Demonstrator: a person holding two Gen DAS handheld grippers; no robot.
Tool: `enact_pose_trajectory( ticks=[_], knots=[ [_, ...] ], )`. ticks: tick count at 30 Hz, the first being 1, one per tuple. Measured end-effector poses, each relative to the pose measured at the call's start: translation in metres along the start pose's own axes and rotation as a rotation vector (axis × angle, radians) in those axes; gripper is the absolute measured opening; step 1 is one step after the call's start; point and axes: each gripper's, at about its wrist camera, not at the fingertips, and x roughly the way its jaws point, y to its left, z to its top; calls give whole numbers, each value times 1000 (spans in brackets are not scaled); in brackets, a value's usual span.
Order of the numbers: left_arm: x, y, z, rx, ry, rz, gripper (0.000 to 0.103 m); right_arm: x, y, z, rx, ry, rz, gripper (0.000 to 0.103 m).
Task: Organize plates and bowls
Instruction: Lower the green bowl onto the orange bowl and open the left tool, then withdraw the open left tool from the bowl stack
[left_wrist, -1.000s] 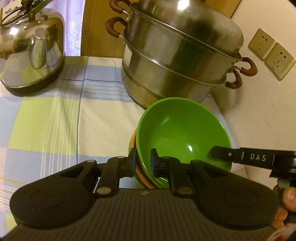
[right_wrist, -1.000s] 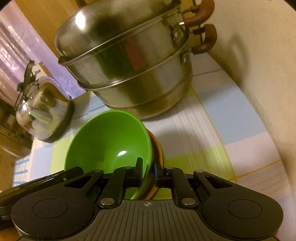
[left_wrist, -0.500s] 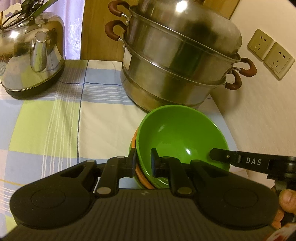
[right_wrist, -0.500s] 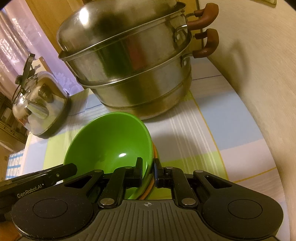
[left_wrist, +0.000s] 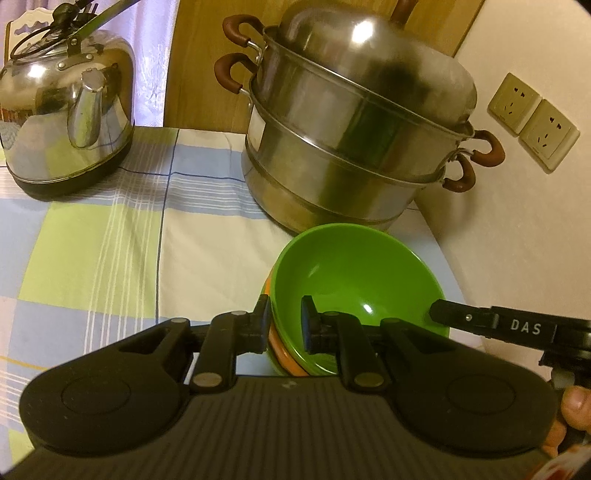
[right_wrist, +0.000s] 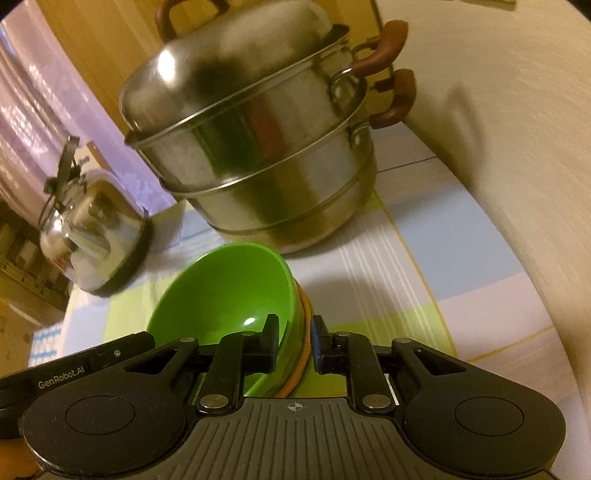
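Left wrist – both hand-held grippers (left_wrist: 283, 319) clamp bowls (left_wrist: 354, 273).

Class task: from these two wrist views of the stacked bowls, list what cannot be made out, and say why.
- Number of bowls under the green bowl: left hand-held gripper covers the stack.
- Stack's base and contact with the tablecloth: right hand-held gripper hides it.
- Steamer pot contents: lid closed, right view blurred.

The bowl (left_wrist: 354, 280) hides all but a thin edge of the orange dish (left_wrist: 280, 347) nested beneath it; what lies lower in the stack cannot be told. Its near rim is covered by the left tongs (left_wrist: 283, 325). The kettle (left_wrist: 66, 122) is cropped at the left edge. In the right wrist view, the pot (right_wrist: 258, 147) and wall (right_wrist: 517, 147) are motion-blurred.
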Motion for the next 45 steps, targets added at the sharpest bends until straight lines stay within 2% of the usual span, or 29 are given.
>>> enact_pose_trajectory(
  ticks=[7, 13, 15, 18, 19, 20, 23, 26, 30, 33, 39, 45],
  knots=[
    [-2, 0, -1, 1, 1, 0, 13, 9, -1, -2, 7, 28, 2, 10],
    [-9, 3, -2, -2, -11, 0, 15, 4, -5, -2, 39, 12, 15, 10],
    [-14, 3, -3, -3, -19, -1, 18, -2, -5, -1, 47, 2, 24, 11],
    [-23, 2, -7, -2, -27, -1, 22, -13, 1, -2, 41, -12, 27, 22],
    [-28, 1, -9, -1, -31, 3, 24, -17, 3, -3, 38, -16, 27, 35],
    [-32, 1, -11, 0, -36, 6, 27, -24, 6, -5, 31, -22, 31, 44],
    [-50, -1, -19, 3, -51, 24, 38, -42, 14, -12, 14, -35, 29, 50],
    [-69, -3, -30, 12, -65, 33, 45, -60, 21, -24, 2, -44, 10, 55],
    [-100, -7, -51, 25, -86, 64, 68, -85, 28, -49, -3, -42, -19, 61],
    [-125, -8, -70, 18, -93, 71, 79, -105, 31, -75, 3, -34, -51, 63],
    [-170, -14, -111, 47, -120, 123, 93, -145, 38, -122, -10, -53, -81, 67],
    [-208, -22, -155, 83, -132, 144, 94, -184, 50, -169, -29, -85, -108, 71]
  ],
)
